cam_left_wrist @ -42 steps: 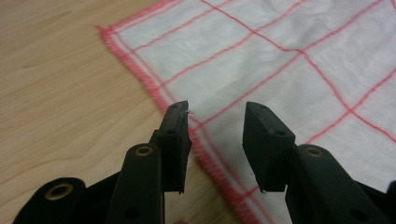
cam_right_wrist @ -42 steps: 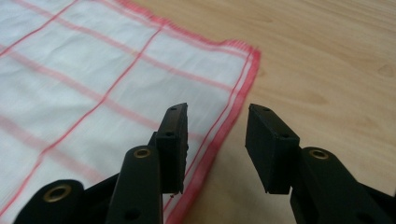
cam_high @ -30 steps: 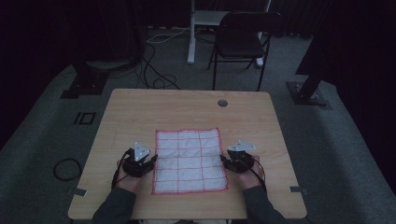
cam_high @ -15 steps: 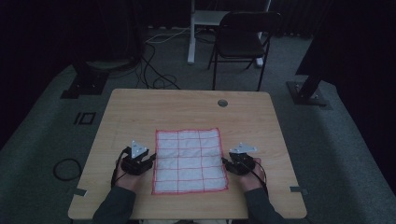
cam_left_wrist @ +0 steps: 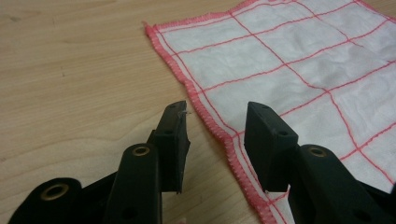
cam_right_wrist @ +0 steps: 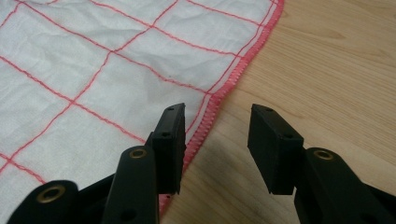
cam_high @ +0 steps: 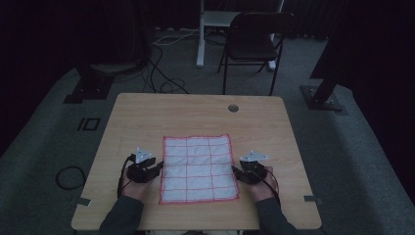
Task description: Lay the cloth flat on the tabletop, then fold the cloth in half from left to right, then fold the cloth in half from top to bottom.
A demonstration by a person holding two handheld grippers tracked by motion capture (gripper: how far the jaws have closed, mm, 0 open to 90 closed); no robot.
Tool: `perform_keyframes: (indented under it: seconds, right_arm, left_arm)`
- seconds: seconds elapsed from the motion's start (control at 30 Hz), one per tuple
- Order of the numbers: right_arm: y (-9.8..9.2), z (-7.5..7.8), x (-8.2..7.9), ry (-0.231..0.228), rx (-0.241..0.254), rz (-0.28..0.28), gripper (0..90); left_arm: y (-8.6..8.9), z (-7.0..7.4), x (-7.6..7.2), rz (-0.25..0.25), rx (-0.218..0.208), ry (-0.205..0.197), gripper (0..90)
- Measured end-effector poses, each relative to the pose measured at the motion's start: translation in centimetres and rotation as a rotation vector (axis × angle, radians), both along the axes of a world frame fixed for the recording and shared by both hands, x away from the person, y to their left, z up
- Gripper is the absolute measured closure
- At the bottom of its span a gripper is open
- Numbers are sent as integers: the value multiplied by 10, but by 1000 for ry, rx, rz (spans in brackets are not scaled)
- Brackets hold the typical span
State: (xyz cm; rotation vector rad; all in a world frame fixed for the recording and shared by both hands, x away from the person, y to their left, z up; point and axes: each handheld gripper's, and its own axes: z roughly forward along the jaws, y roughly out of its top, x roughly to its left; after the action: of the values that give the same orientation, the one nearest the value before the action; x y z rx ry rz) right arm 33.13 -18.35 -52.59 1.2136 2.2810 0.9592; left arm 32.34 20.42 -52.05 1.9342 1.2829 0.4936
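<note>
We see both grippers, left (cam_high: 157, 168) and right (cam_high: 236, 172), jaws wide, gripping nothing, straddling the cloth (cam_high: 198, 166) edges at nine and three o'clock, seemingly just above it.

My left gripper (cam_high: 157, 168) sits low in my left hand (cam_high: 135, 185), forearm coming in from the near edge, jaws angled inward and standing apart with nothing pinched between them. My right gripper (cam_high: 236, 171) mirrors it in my right hand (cam_high: 259, 186), jaws likewise parted and gripping nothing. Both wrists are held low and level, grey plates on top.
</note>
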Motion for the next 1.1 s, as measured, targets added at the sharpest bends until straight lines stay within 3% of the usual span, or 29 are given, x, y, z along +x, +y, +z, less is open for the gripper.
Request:
perform_keyframes:
  seconds: [0.23, 0.5, 1.1]
  right_arm:
    - [3, -1, 0, 3, -3, 7, 564]
    - [4, -2, 3, 4, 4, 7, 563]
    - [4, 1, 1, -15, 5, 7, 555]
  left_arm:
    - [-4, -4, 1, -6, 9, 13, 596]
    - [-17, -9, 5, -56, 44, 4, 589]
    - [-20, -8, 7, -37, 44, -3, 574]
